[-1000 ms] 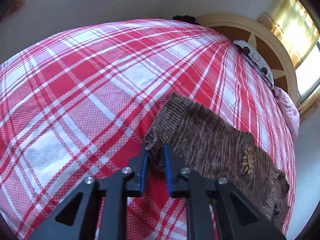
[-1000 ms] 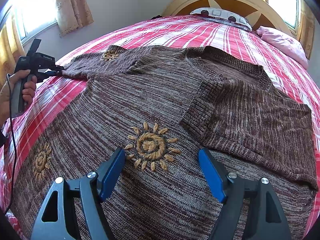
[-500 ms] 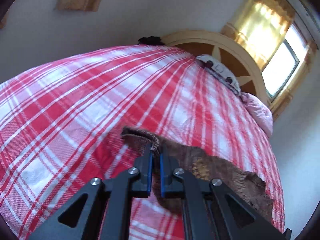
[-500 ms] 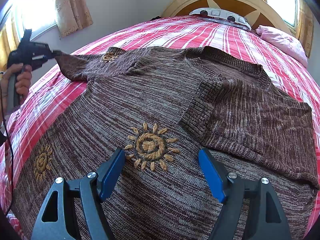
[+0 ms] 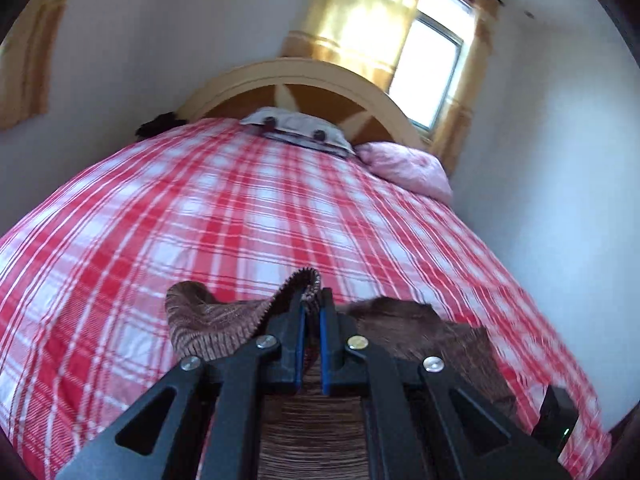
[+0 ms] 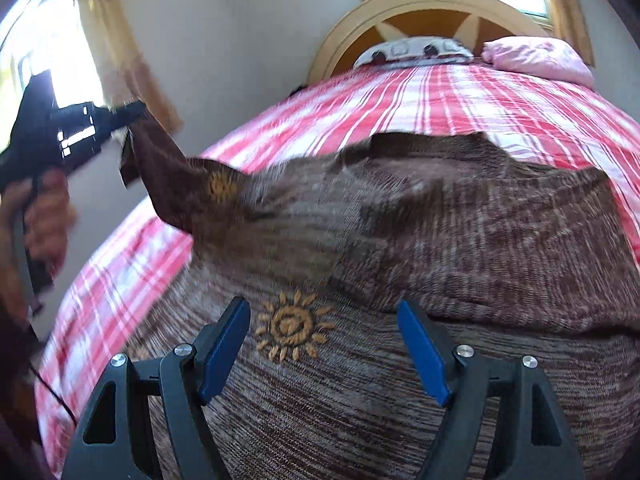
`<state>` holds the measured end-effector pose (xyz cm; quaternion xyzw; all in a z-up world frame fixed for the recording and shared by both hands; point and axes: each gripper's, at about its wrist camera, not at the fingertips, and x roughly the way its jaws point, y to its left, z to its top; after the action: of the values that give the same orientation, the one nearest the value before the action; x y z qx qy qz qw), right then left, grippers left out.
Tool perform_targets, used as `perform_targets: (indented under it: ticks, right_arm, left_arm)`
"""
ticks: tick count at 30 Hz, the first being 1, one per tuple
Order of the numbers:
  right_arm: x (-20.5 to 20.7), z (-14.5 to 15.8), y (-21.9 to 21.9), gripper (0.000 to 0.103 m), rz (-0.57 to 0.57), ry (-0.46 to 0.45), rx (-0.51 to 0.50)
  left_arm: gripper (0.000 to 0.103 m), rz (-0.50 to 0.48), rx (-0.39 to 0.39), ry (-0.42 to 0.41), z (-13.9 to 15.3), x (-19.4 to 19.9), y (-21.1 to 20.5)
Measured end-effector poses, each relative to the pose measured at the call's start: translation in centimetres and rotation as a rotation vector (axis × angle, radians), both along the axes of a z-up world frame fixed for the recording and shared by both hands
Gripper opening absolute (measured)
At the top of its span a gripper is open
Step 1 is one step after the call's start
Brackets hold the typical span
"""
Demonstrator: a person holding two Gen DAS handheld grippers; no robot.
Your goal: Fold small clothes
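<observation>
A brown knit sweater (image 6: pixel 460 240) with orange sun embroidery lies on the red plaid bed (image 6: pixel 480 96). My left gripper (image 5: pixel 312 304) is shut on the ribbed cuff of the sweater's sleeve (image 5: pixel 224 320) and holds it lifted above the bed. In the right wrist view the left gripper (image 6: pixel 132 114) shows at the far left with the sleeve (image 6: pixel 180 188) stretched up from the sweater's body. My right gripper (image 6: pixel 324 336) is open and empty, low over the sweater's front, its fingers either side of a sun motif (image 6: pixel 292 326).
A wooden headboard (image 5: pixel 304 84), a patterned pillow (image 5: pixel 296 128) and a pink pillow (image 5: pixel 404 168) are at the bed's far end. Windows with yellow curtains (image 5: pixel 360 24) lie behind. Bare plaid bedding (image 5: pixel 200 208) spreads left of the sweater.
My left gripper has lifted the sleeve cuff off the bed and swung it up and toward the sweater's body. My right gripper stays open and has tilted upward a little.
</observation>
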<state>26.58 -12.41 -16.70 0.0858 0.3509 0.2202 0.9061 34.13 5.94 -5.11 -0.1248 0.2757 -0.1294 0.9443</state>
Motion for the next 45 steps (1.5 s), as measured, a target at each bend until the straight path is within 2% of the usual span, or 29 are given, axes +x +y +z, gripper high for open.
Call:
perform_targets:
  ticks: [3, 9, 12, 14, 15, 16, 17, 18, 19, 20, 21, 22, 23, 25, 26, 27, 29, 32, 33, 35, 37, 40, 42, 43, 45]
  right_arm:
    - [-0.2, 0.4, -1.4, 0.077, -0.040, -0.025, 0.080]
    - [-1.0, 0.7, -3.1, 0.077, -0.095, -0.062, 0.170]
    - [-1.4, 0.8, -4.1, 0.077, -0.121, -0.083, 0.210]
    - [-1.7, 0.8, -4.8, 0.077, -0.142, -0.089, 0.228]
    - [-1.7, 0.8, -5.0, 0.077, -0.152, -0.090, 0.238]
    - [-1.7, 0.7, -5.2, 0.077, -0.160, -0.089, 0.246]
    - [-1.6, 0.7, -5.4, 0.077, -0.166, -0.086, 0.251]
    - [-1.5, 0.6, -5.5, 0.077, -0.167, -0.084, 0.254]
    - [-1.4, 0.6, -5.6, 0.077, -0.167, -0.080, 0.256]
    - [-1.4, 0.6, -5.6, 0.077, -0.166, -0.077, 0.255]
    - [-1.3, 0.6, -5.5, 0.077, -0.167, -0.075, 0.252]
    - [-1.3, 0.6, -5.4, 0.077, -0.169, -0.076, 0.247]
    - [-1.4, 0.6, -5.3, 0.077, -0.170, -0.076, 0.239]
    - [-1.4, 0.5, -5.1, 0.077, -0.175, -0.072, 0.214]
    - [-1.3, 0.6, -4.8, 0.077, -0.179, -0.071, 0.193]
    - [-1.1, 0.9, -4.0, 0.077, -0.174, -0.064, 0.145]
    - [-0.7, 1.4, -2.4, 0.077, -0.157, -0.037, 0.039]
    - [0.1, 2.7, 2.3, 0.077, -0.037, -0.030, -0.164]
    - [0.3, 2.9, 4.2, 0.077, 0.012, -0.043, -0.241]
    - [0.3, 2.8, 7.6, 0.077, 0.090, -0.098, -0.382]
    - [0.6, 2.5, 9.8, 0.077, 0.151, -0.110, -0.436]
    - [2.2, 0.9, 12.8, 0.076, 0.202, -0.070, -0.462]
    - [3.6, -0.2, 13.9, 0.052, 0.187, -0.058, -0.517]
    - [4.3, -0.4, 13.7, 0.033, 0.168, -0.045, -0.510]
    - [5.5, 0.0, 12.4, 0.024, 0.120, -0.010, -0.436]
  left_arm:
    - [0.006, -0.079, 0.043, 0.011, -1.1, 0.2, -4.1]
    - [0.006, -0.182, 0.055, 0.085, -4.9, 0.8, -10.0]
    - [0.009, -0.233, 0.061, 0.121, -6.1, 0.4, -11.7]
    - [0.014, -0.281, 0.057, 0.122, -6.3, -0.1, -11.9]
    - [0.021, -0.288, 0.068, 0.115, -6.2, -0.4, -11.8]
    - [0.034, -0.293, 0.078, 0.097, -5.9, -0.9, -11.3]
    - [0.042, -0.294, 0.082, 0.077, -5.6, -1.3, -10.7]
    - [0.061, -0.281, 0.091, 0.056, -5.3, -1.7, -10.0]
    - [0.075, -0.263, 0.092, 0.039, -4.9, -2.0, -8.8]
    - [0.077, -0.238, 0.086, 0.021, -4.6, -2.2, -7.6]
    - [0.078, -0.186, 0.116, 0.005, -4.3, -2.4, -6.1]
    - [0.078, -0.135, 0.168, 0.010, -4.7, -1.7, -5.5]
    - [0.078, -0.050, 0.261, 0.020, -5.2, -1.4, -4.5]
    - [0.079, 0.105, 0.421, 0.050, -6.8, -0.7, -2.9]
    - [0.078, 0.164, 0.486, 0.093, -7.9, -0.2, -1.9]
    - [0.078, 0.189, 0.502, 0.118, -8.6, 0.0, -1.2]
    - [0.078, 0.199, 0.472, 0.162, -9.8, 0.2, 0.1]
    - [0.079, 0.192, 0.432, 0.225, -10.8, 0.7, 0.8]
    - [0.079, 0.180, 0.416, 0.236, -10.9, 0.9, 0.8]
    - [0.087, 0.138, 0.408, 0.261, -11.6, 1.1, 0.3]
    - [0.092, 0.137, 0.402, 0.263, -11.9, 1.0, 0.5]
    - [0.094, 0.138, 0.388, 0.265, -12.0, 0.8, 0.7]
    - [0.095, 0.138, 0.357, 0.276, -12.1, 0.9, 1.1]
    - [0.096, 0.135, 0.340, 0.283, -12.2, 1.0, 1.4]
    - [0.097, 0.132, 0.313, 0.295, -12.5, 1.3, 1.9]
